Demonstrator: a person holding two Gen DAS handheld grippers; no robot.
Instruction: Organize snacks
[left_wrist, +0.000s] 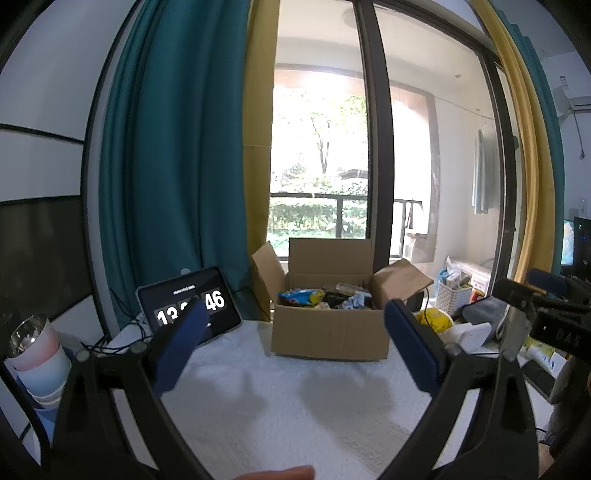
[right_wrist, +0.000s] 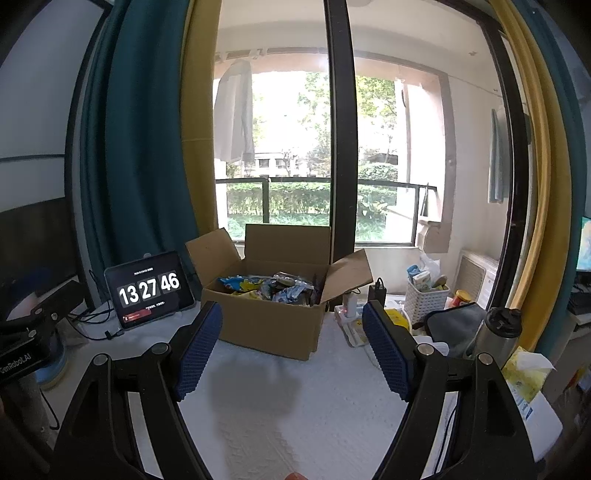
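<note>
We see the right gripper (right_wrist: 291, 350) with jaws wide, nothing between them, over the white cloth (right_wrist: 295, 413). Ahead: open cardboard box (right_wrist: 269, 325) full of snack packets (right_wrist: 269, 288). Tablet clock (right_wrist: 147, 290) left of it, white basket (right_wrist: 424, 302) right.

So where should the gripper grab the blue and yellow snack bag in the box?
Probably by its top edge, coming down from above. The blue and yellow snack bag lies on top of the other packets at the left end of the open cardboard box, whose walls and raised flaps block any sideways approach. The right gripper is open and empty, short of the box.
</note>
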